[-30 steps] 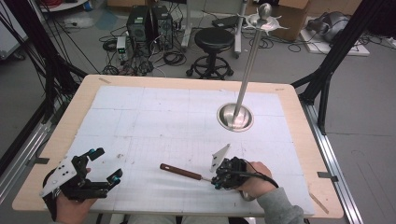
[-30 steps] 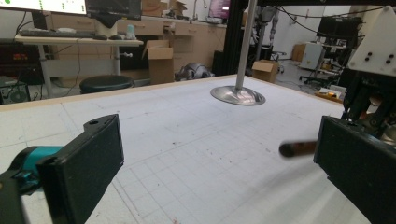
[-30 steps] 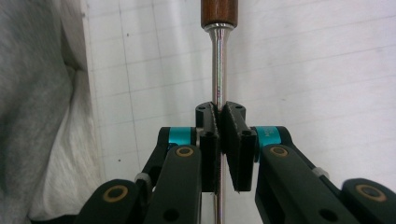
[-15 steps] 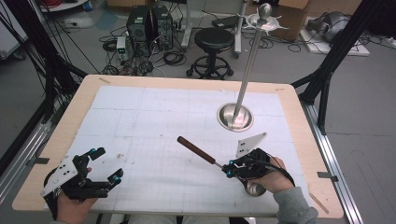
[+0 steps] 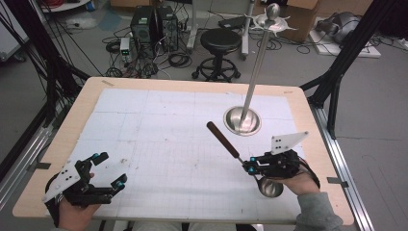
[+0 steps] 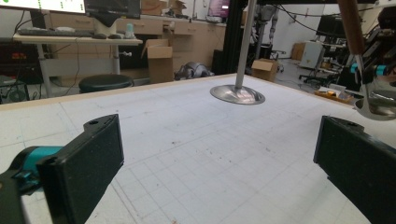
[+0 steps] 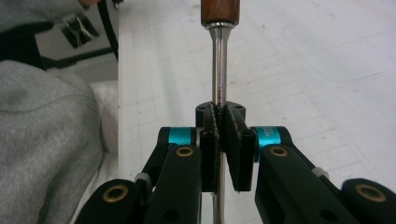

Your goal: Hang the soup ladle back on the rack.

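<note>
One ladle (image 5: 231,146) clenched in right tool (image 5: 249,166), handle up-left, bowl under hand, left tool (image 5: 109,169) released.

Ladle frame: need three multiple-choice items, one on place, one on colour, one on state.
1. Where does the metal stand's base sit?
A. right half of the table, far side
B. near-left corner
C. on the floor

2. What colour is the ladle's handle?
A. blue
B. dark brown
C. white

3. What state is the right claw in?
A. open over the table
B. shut on nothing
C. shut on the ladle's stem

Answers:
1 A: the high view shows the base on the board, right of centre and beyond the claws.
2 B: the right gripper view shows brown wood above the steel stem.
3 C: both pads pinch the stem.
</note>
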Tool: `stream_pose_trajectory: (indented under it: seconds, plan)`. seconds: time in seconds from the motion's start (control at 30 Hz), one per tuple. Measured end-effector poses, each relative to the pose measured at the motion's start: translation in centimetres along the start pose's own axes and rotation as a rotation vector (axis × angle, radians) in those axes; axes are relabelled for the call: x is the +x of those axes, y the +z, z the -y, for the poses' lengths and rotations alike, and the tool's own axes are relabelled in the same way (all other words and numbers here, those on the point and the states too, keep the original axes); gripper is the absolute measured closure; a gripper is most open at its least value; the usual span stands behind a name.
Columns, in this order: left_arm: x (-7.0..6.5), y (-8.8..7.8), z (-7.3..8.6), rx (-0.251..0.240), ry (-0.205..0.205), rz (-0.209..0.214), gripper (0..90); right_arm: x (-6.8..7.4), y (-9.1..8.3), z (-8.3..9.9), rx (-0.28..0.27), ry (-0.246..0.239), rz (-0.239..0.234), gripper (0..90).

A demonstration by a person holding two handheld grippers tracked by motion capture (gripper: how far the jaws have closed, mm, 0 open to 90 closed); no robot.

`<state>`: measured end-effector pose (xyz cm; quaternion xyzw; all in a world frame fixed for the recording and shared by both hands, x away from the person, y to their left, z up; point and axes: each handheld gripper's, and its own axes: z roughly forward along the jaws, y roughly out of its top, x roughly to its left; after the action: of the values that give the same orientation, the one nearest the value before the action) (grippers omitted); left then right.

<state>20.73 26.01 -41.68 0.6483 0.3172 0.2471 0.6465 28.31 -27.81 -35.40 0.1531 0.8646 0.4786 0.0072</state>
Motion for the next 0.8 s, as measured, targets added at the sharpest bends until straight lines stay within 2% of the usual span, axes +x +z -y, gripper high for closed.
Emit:
stream_pose_trajectory:
  seconds: [0.07, 0.3, 0.5, 0.7, 0.8]
  plan:
    - [0.1, -0.1, 0.0, -0.004, -0.002, -0.004, 1.9, -0.2, -0.5, 0.2, -0.024, -0.001, -0.004, 84.7]
    - [0.0, -0.2, -0.1, -0.003, 0.003, -0.006, 1.9, -0.8, -2.4, 0.9, -0.108, 0.003, 0.038, 84.6]
    - [0.1, 0.1, 0.0, -0.007, -0.01, 0.004, 1.9, -1.0, -3.6, 1.6, -0.135, 0.013, 0.072, 84.6]
    - [0.1, 0.3, 0.0, -0.004, -0.012, 0.014, 1.9, -1.2, -4.2, 1.8, -0.13, 0.015, 0.073, 84.5]
    - [0.0, 0.5, 0.1, -0.002, -0.018, 0.021, 1.9, -1.4, -4.4, 1.8, -0.143, 0.011, 0.097, 84.6]
